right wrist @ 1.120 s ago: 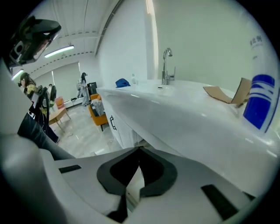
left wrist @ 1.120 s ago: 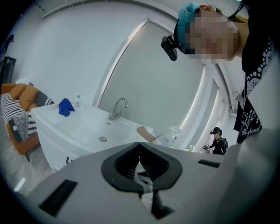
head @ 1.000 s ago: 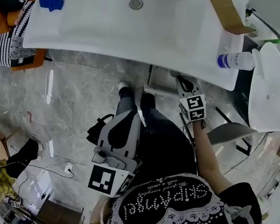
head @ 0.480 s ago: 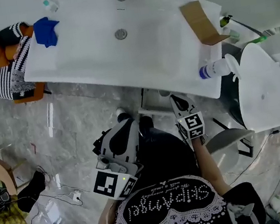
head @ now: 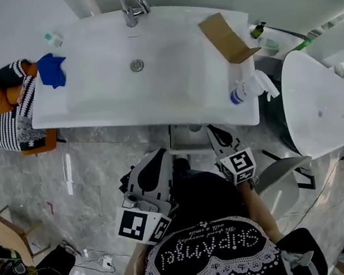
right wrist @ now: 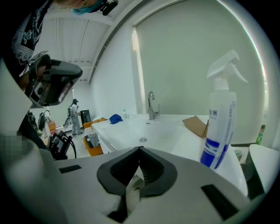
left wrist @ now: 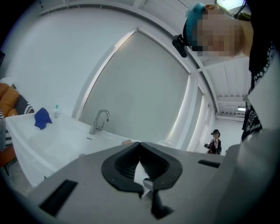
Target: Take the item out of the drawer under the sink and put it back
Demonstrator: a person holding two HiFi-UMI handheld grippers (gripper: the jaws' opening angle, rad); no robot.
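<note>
The item itself I cannot see. I judge it lies inside what I take for the pale drawer (head: 190, 139), which shows just under the near rim of the long white ceramic sink (head: 156, 113), at the middle of the head view. Not knowing what it is, I would expect it to be light and grip it gently round its middle. The drawer front looks stiff, so I would hold it by its top lip. My left gripper (left wrist: 139, 144) and right gripper (right wrist: 139, 147) are both clenched on nothing. A white spray bottle with a blue label (right wrist: 218, 127) stands on the sink's right end.
</note>
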